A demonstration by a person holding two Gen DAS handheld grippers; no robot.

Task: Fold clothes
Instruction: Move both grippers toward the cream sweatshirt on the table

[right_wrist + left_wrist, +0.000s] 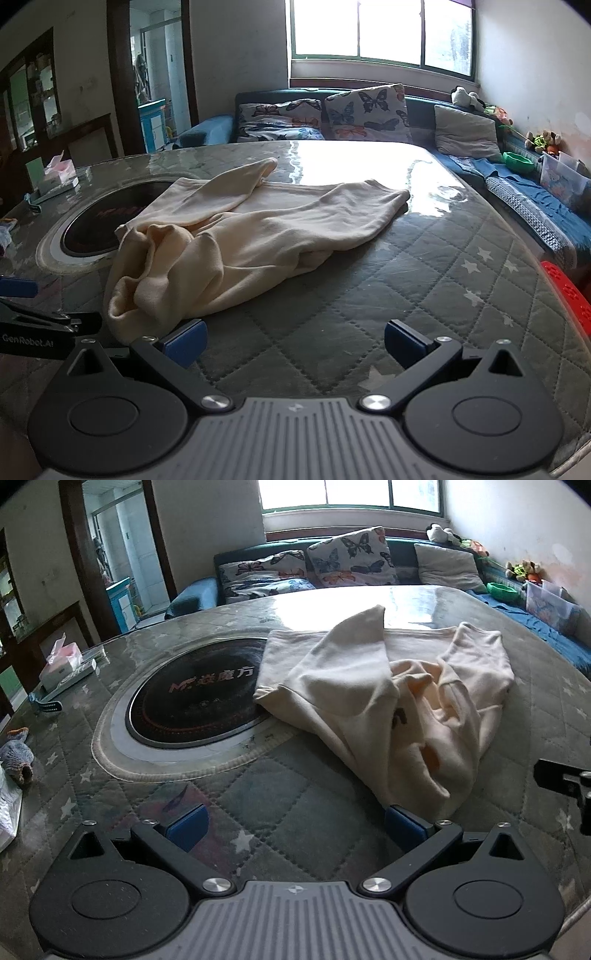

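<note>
Our left hand-held gripper (295,821) hovers low over the table (258,794), its two blue-padded fingers (186,825) spread wide apart with nothing between them. The right-side pad sits just beside the near edge of a cream sweatshirt (384,701), possibly touching it; we cannot tell for sure. Our right hand-held gripper (295,341) is likewise spread open and empty, its left pad (184,341) just beside the garment's crumpled near end.

The cream sweatshirt (240,236) lies rumpled on the table, unfolded, with one sleeve flopped across its body and the far hem stretched flat. Part of it overlaps a round black cooktop (195,698) set into the table, ringed in grey. The table wears a quilted grey-green cover with small stars under a glossy clear sheet.

Farther off, a tissue box (61,661) stands near the table's left edge. Beyond the table, a blue sofa (517,184) holds butterfly-print cushions (369,110) beneath a bright window (380,33).
</note>
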